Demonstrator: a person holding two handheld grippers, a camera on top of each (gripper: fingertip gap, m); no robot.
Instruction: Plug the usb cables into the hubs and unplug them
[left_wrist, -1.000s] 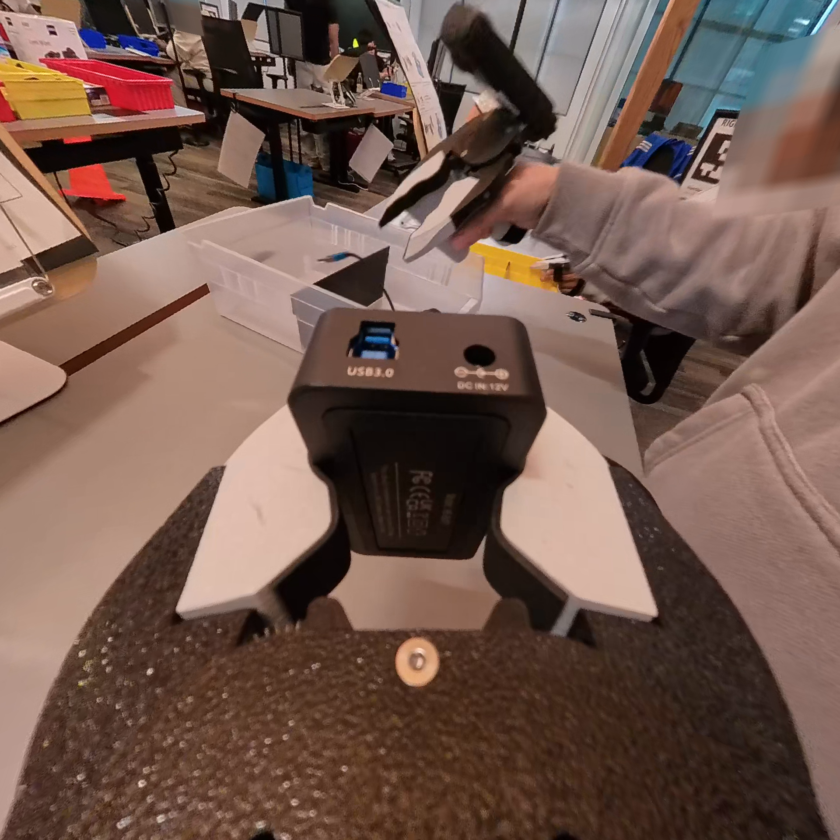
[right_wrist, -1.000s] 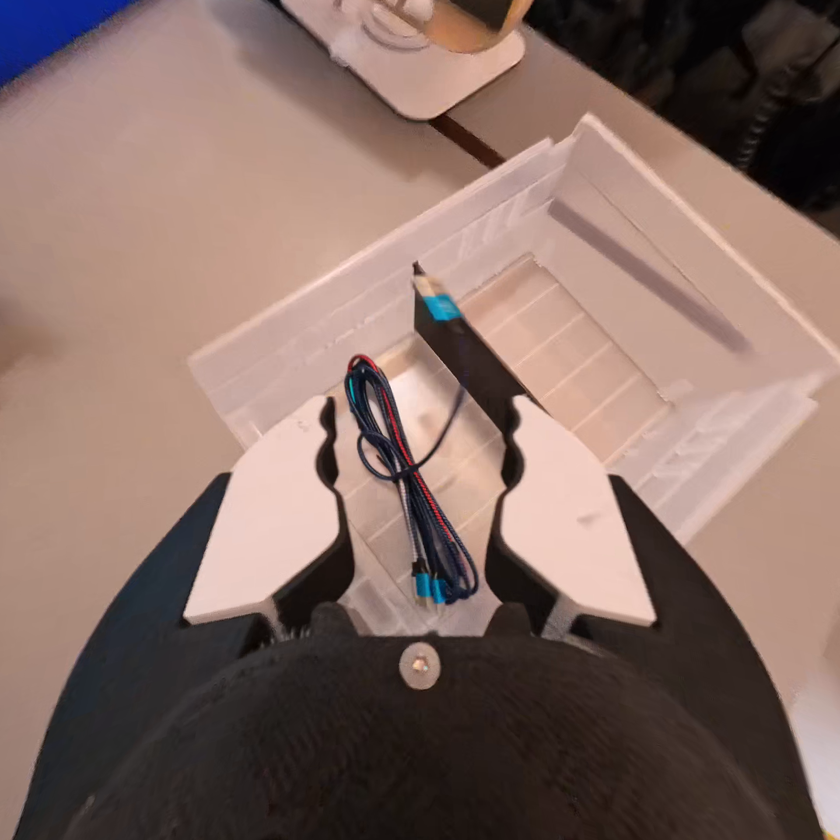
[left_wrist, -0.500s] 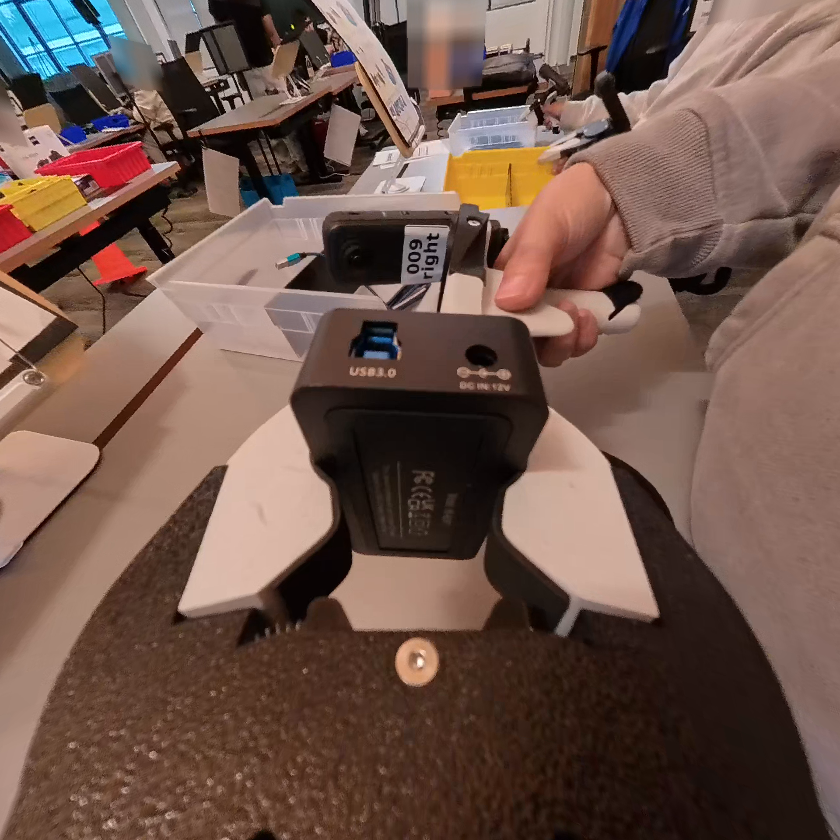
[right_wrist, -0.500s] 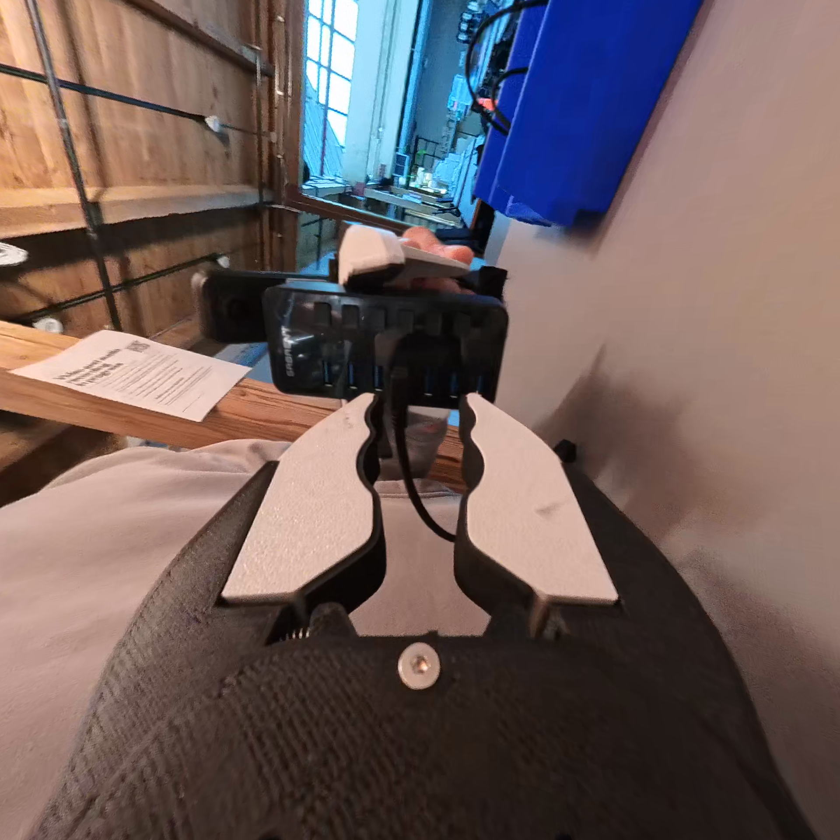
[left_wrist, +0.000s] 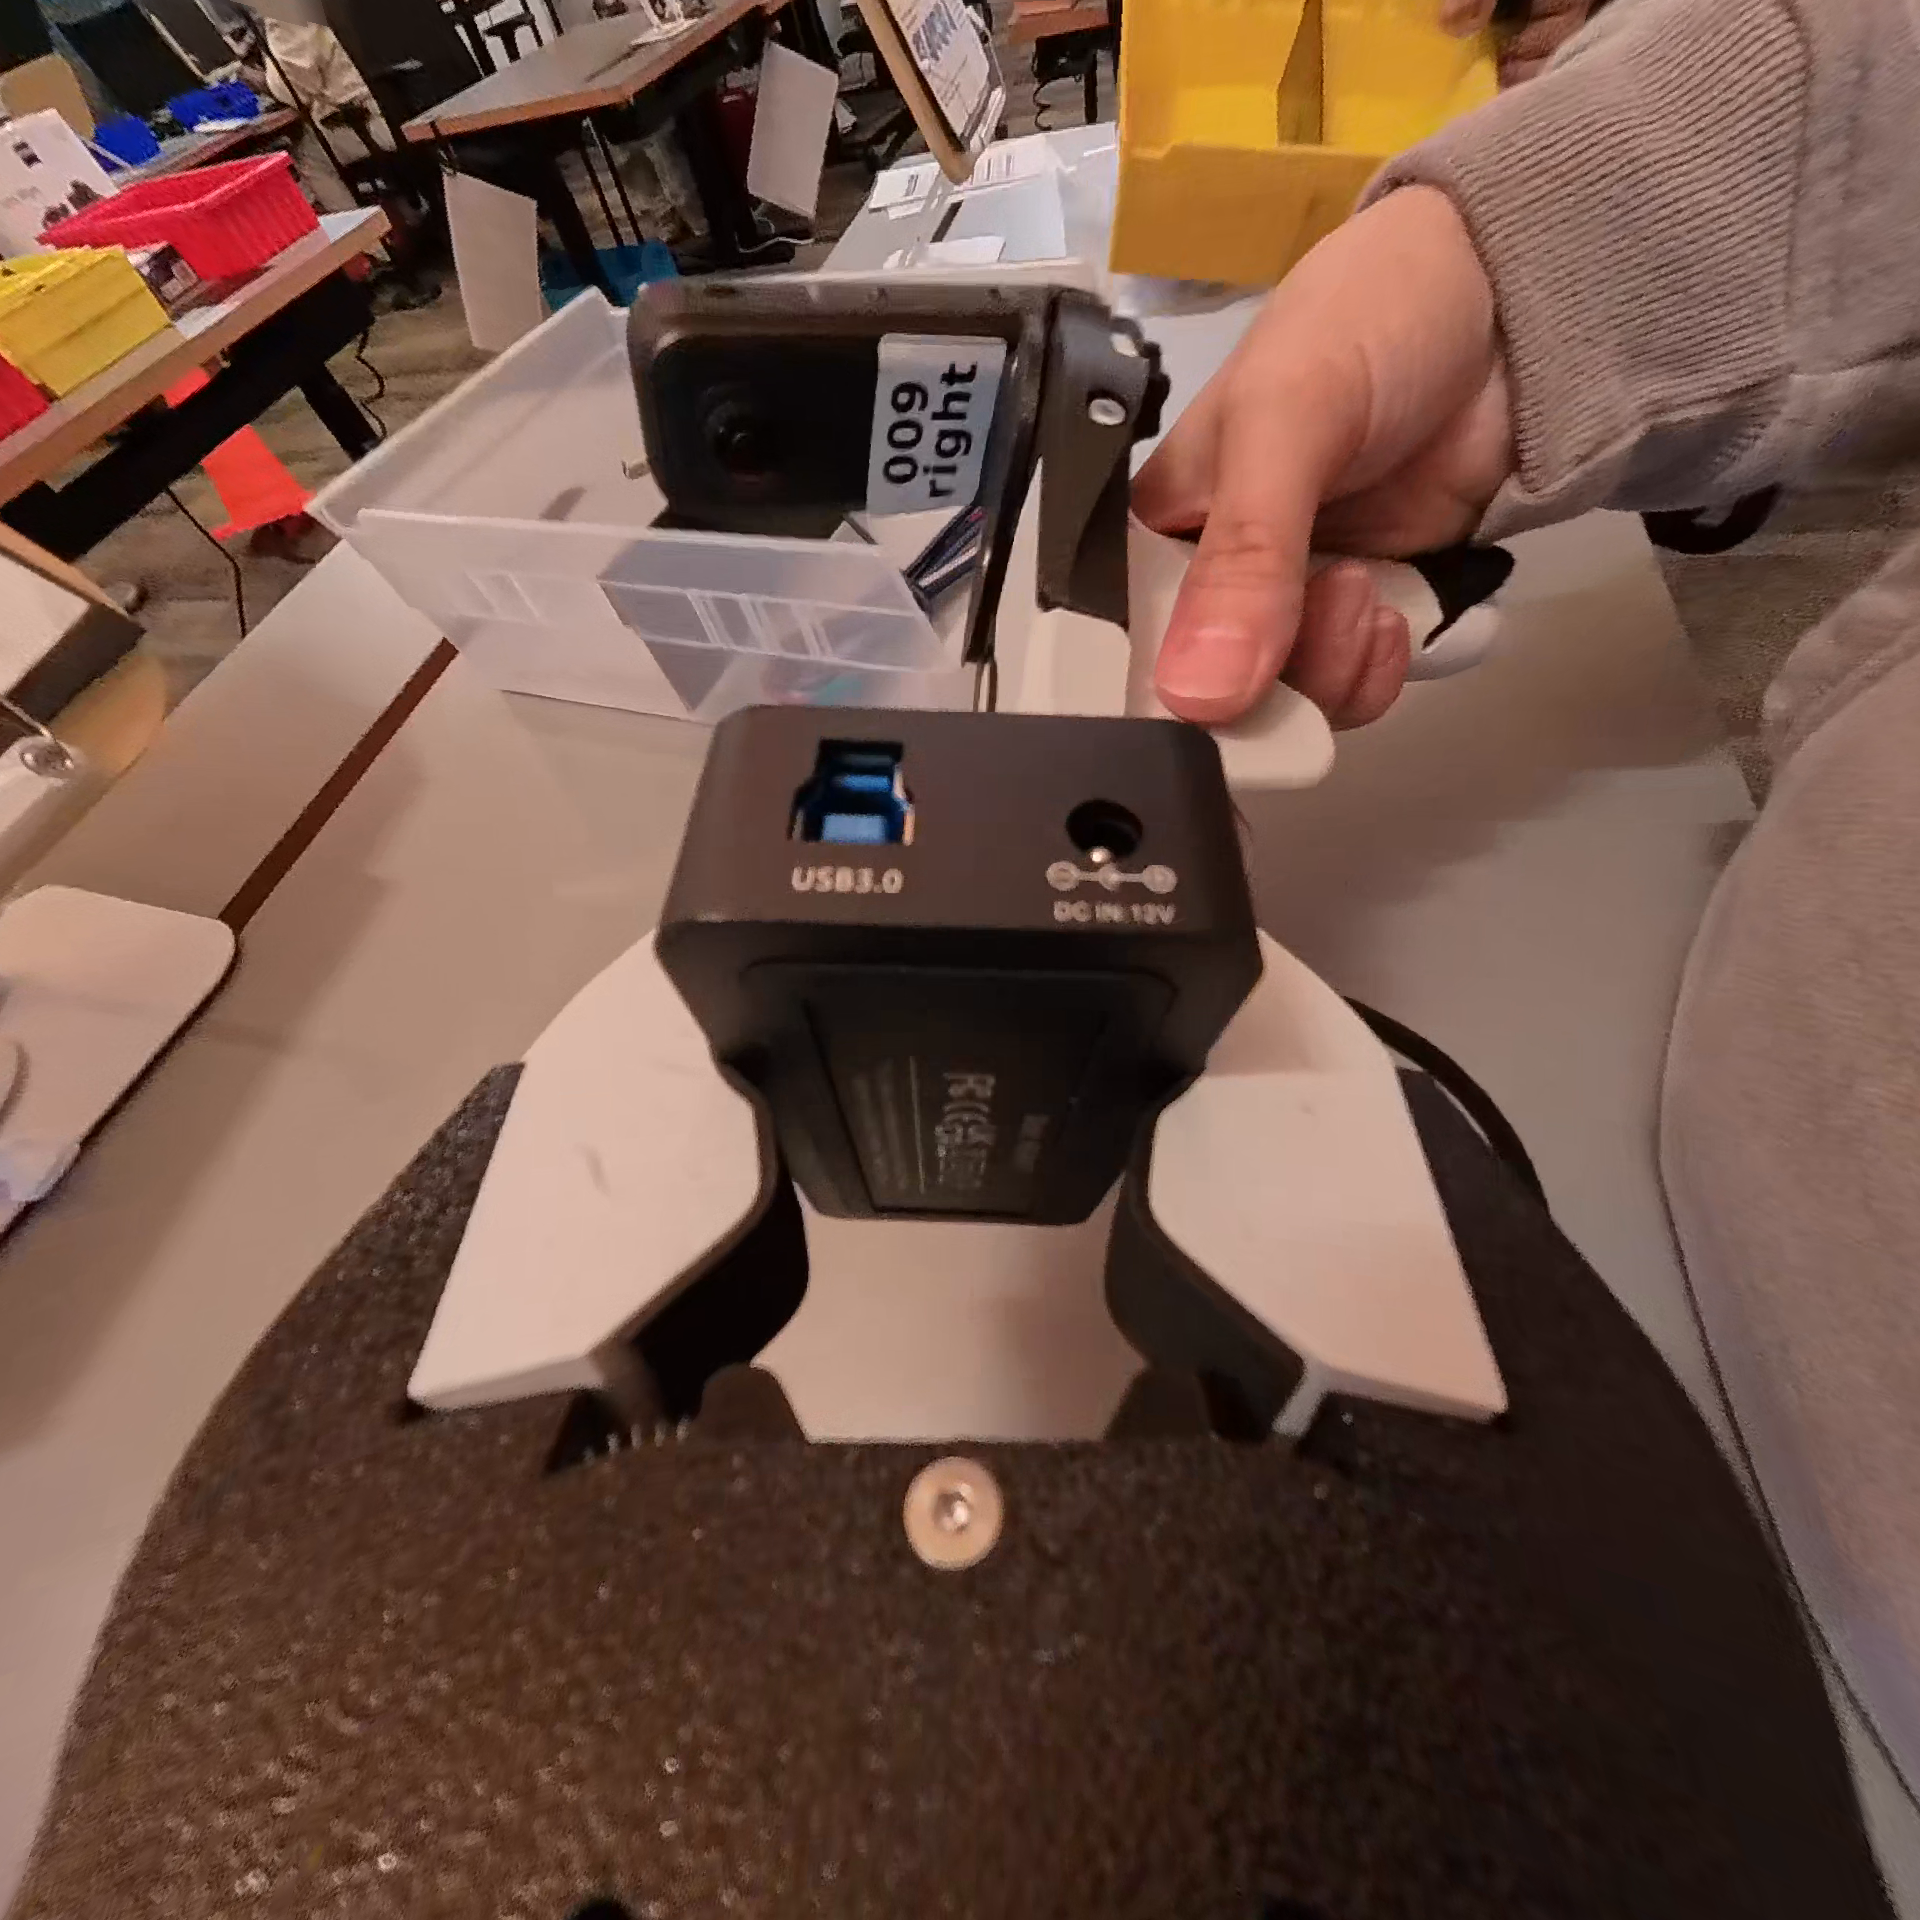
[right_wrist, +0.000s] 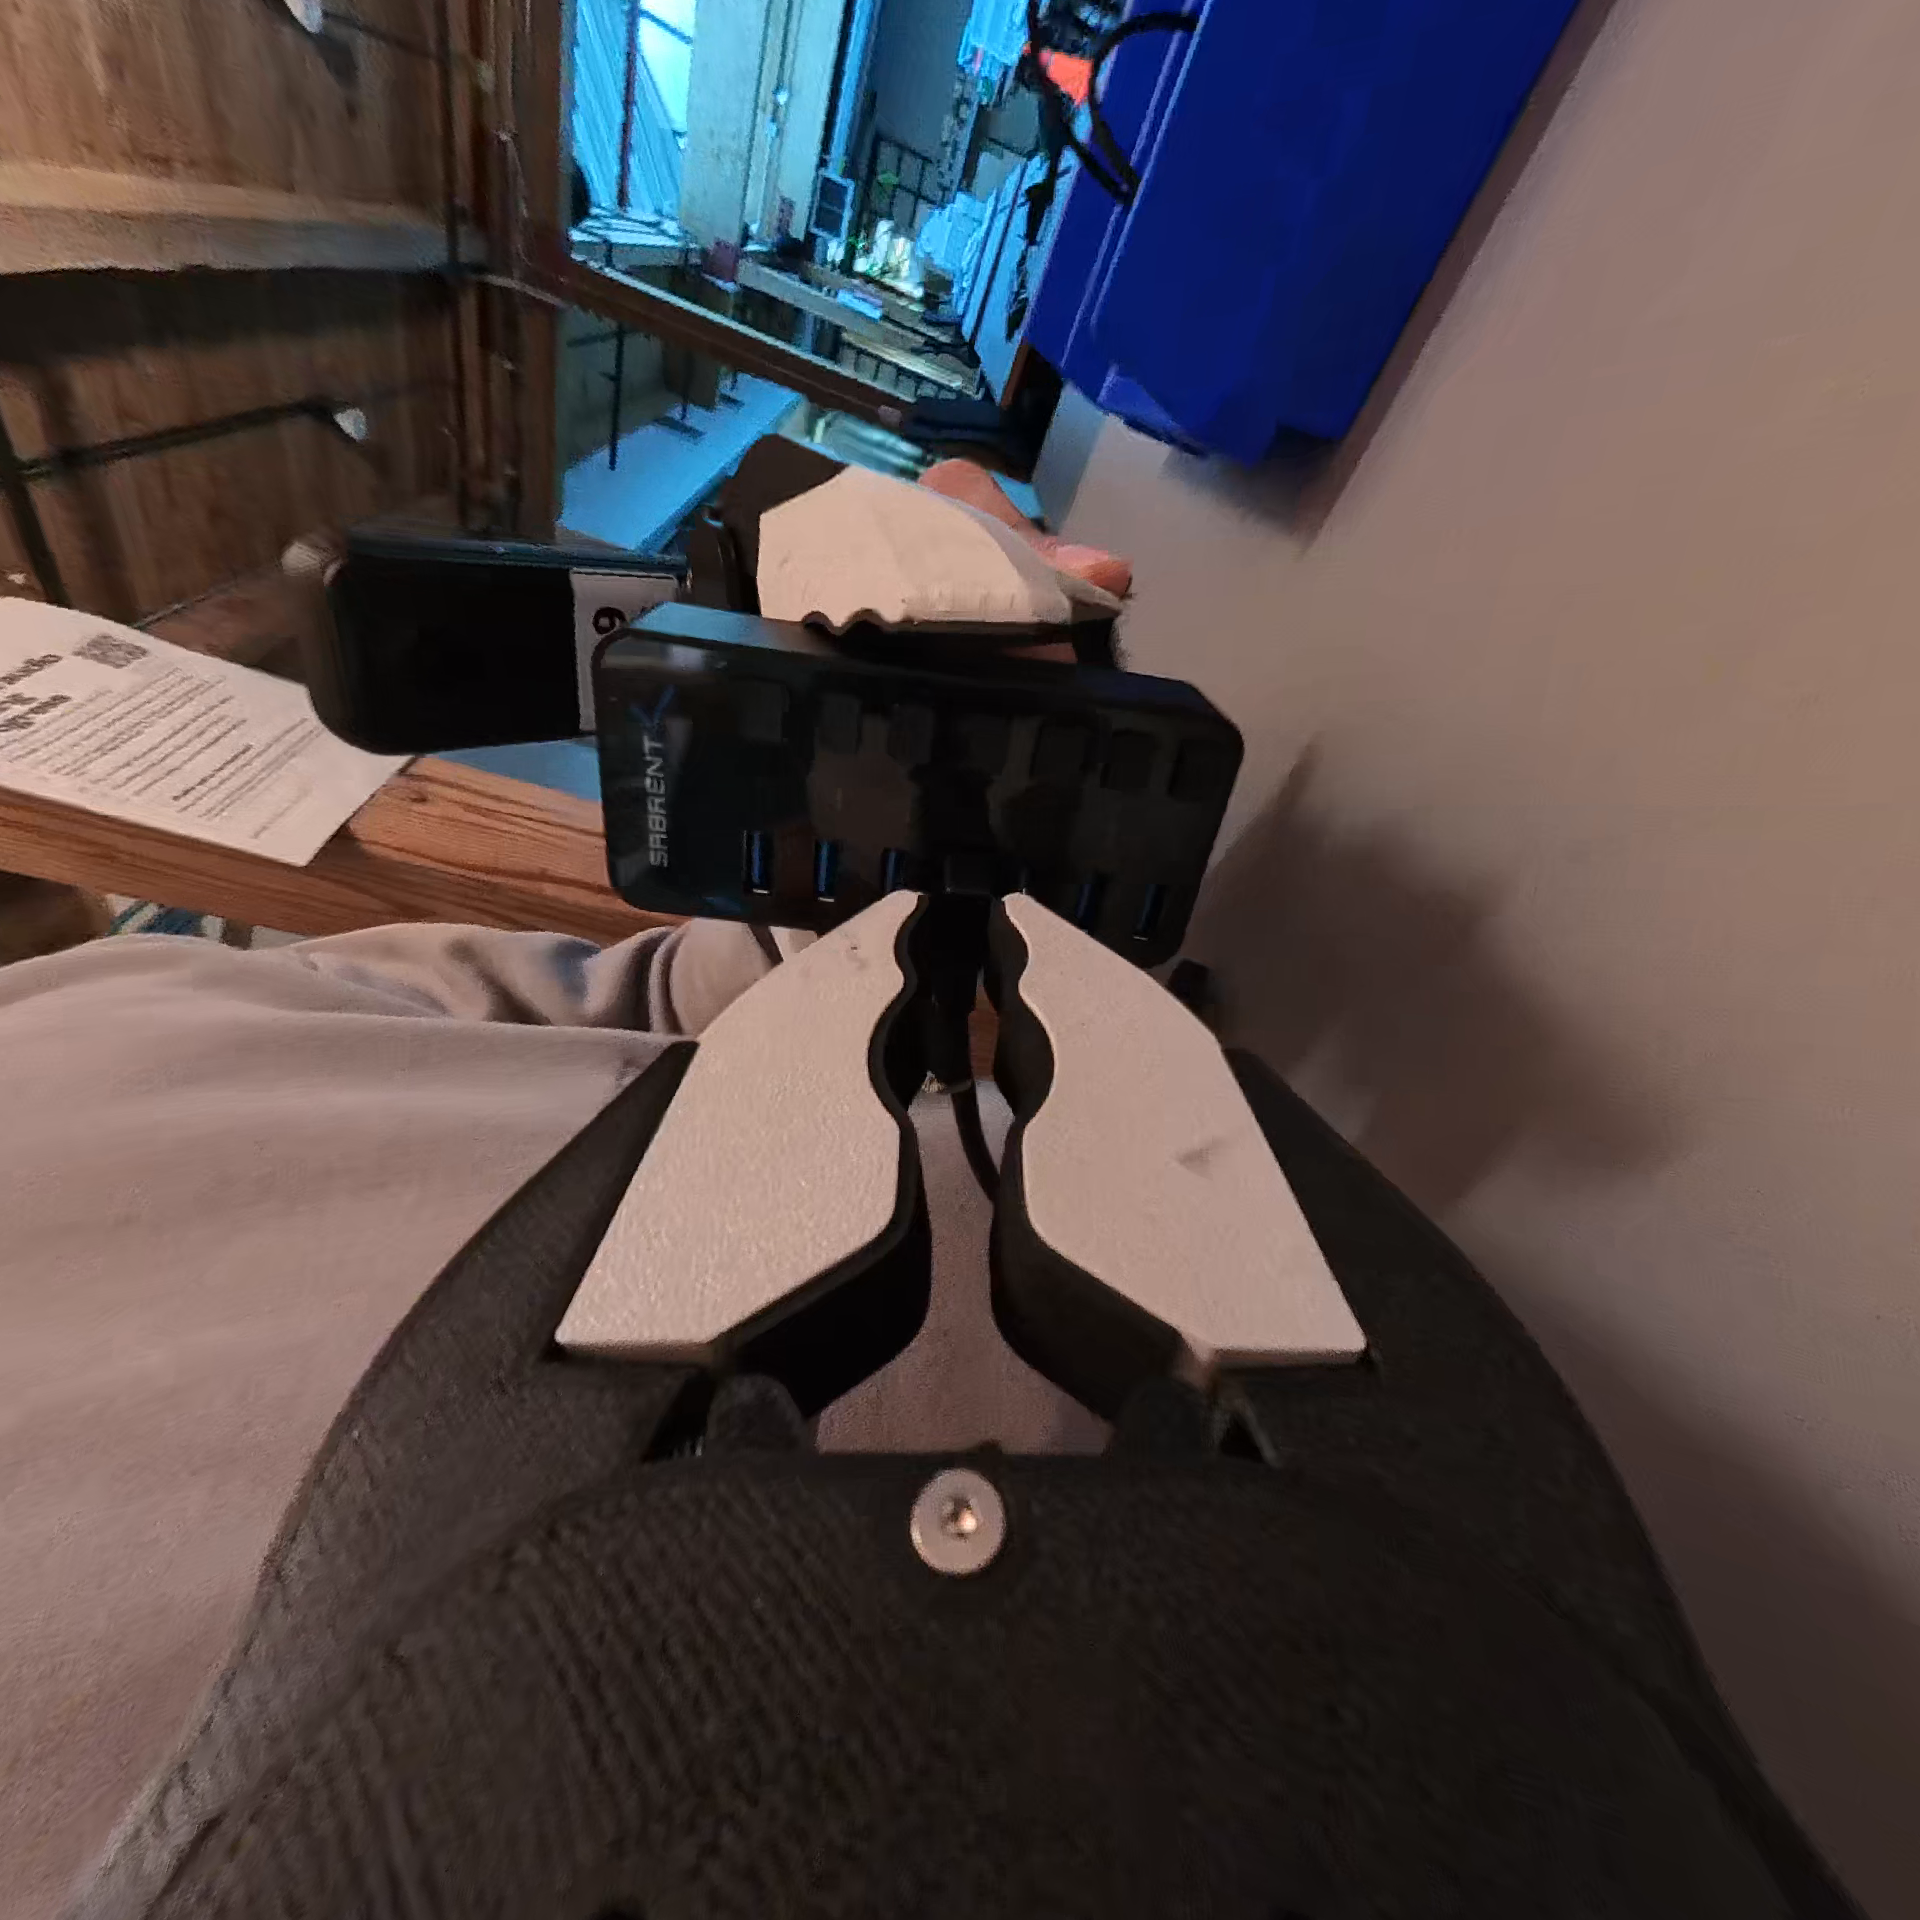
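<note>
My left gripper (left_wrist: 961, 997) is shut on a black USB hub (left_wrist: 956, 852), holding it by its sides above the table. The hub's end face shows a blue port and a round power jack. In the right wrist view the hub (right_wrist: 914, 769) shows its row of blue ports, with one white finger (right_wrist: 914, 566) of the left gripper on top. My right gripper (right_wrist: 961, 914) is shut on the black plug (right_wrist: 961, 883) of a black cable (right_wrist: 951, 1039) at a middle port. I cannot tell how deep the plug sits.
A white tray (left_wrist: 644, 592) stands on the grey table (left_wrist: 499, 831) behind the hub, with a blue-red cable bundle (left_wrist: 940, 566) in it. The right gripper's camera (left_wrist: 790, 416) and the person's hand (left_wrist: 1320, 447) are just behind the hub. A yellow bin (left_wrist: 1226, 187) stands farther back.
The right gripper swung from above the tray to the hub's port side and closed its fingers on the black plug. The left gripper kept hold of the hub.
</note>
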